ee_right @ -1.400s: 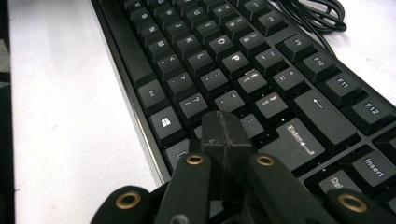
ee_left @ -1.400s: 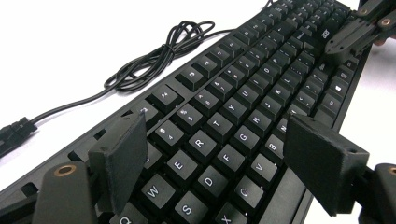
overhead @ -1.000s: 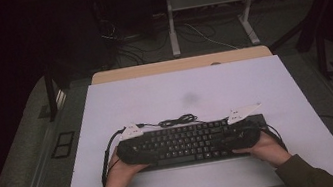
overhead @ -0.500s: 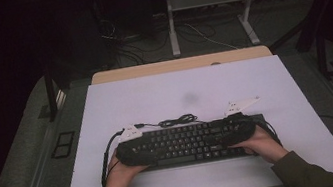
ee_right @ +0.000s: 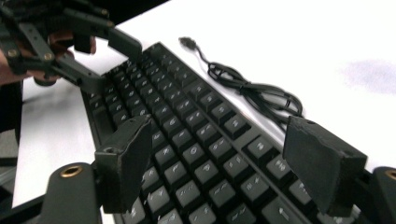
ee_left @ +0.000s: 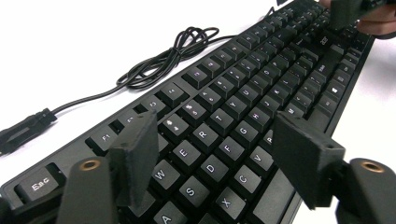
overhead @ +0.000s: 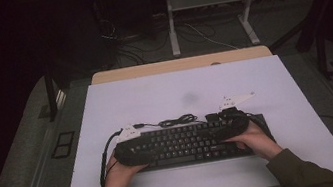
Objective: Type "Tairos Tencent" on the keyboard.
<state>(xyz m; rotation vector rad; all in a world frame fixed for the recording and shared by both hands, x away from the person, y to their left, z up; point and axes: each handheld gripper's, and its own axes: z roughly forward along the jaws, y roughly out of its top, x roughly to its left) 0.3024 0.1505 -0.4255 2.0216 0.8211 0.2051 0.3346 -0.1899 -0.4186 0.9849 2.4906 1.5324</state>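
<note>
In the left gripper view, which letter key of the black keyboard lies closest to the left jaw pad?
The E key of the black keyboard: it sits right beside the pad's inner edge, while R, D and F lie farther toward the middle of the gap.

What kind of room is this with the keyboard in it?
Probably a lab or workshop set up for recording. A black keyboard lies on a plain white table, another desk's metal legs stand behind, and loose cables run across the dark floor.
</note>
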